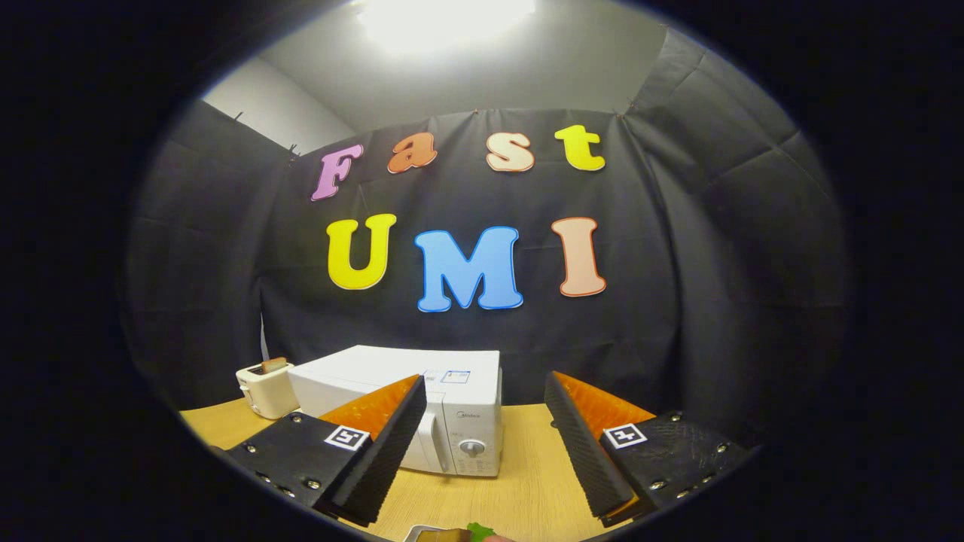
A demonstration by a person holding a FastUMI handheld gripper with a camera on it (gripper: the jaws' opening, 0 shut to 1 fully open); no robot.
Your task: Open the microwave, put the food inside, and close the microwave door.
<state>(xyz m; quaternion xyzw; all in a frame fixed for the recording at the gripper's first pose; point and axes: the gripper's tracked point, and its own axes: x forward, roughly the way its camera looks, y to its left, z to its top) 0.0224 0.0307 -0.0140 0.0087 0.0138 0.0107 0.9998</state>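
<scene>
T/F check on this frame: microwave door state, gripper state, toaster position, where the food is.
1. The microwave door is open. False: it is closed, handle flush at the front.
2. The gripper is open and holds nothing. True.
3. The toaster stands beside the microwave with a slice sticking out of it. True.
4. The food is already inside the microwave. False: it lies on the table, near the fingers, in front of the microwave.
5. The microwave sits on the floor. False: it stands on the wooden table, beyond the fingers.
</scene>
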